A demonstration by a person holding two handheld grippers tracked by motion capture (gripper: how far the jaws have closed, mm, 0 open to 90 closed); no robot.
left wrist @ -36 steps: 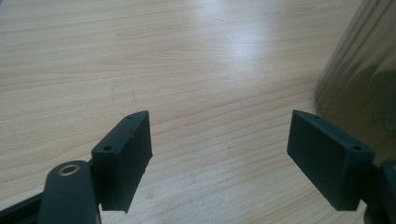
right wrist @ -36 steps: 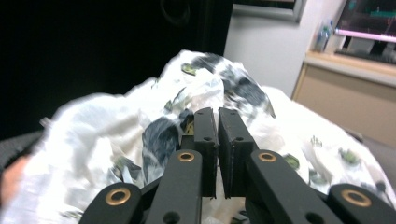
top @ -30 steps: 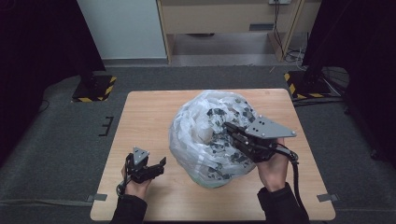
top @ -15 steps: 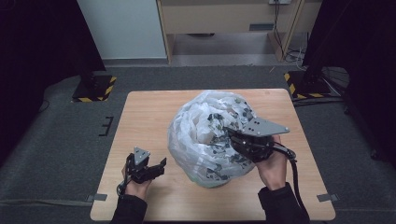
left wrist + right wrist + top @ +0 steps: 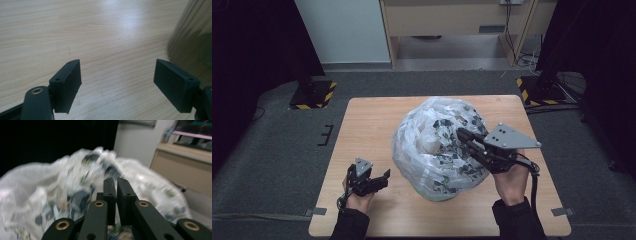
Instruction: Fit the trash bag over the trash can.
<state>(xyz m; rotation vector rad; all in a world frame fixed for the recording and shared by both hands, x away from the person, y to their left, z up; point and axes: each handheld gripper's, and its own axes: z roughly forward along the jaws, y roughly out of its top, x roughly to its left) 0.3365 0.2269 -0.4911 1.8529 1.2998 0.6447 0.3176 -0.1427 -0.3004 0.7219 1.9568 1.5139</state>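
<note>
Right gripper is pressing nearly closed jaws into the bag top, grip unclear; left gripper, wide open and empty, is sitting just left of it.

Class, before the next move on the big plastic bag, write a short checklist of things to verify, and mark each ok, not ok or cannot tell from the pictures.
1. Left hand-held gripper open and free: ok; jaws stand wide apart over bare table with nothing between them.
2. Left hand-held gripper apart from the plastic bag: ok; the bag lies just beside it.
3. Right hand-held gripper shut: ok; the jaws are nearly together, with a thin gap.
4. Right hand-held gripper holding bag film: cannot tell; the jaw tips lie against the blurred bag.
5. Bag resting on the table, not hanging over an edge: ok.
6. What the bag holds: cannot tell; just crumpled white film with dark patches.
</note>
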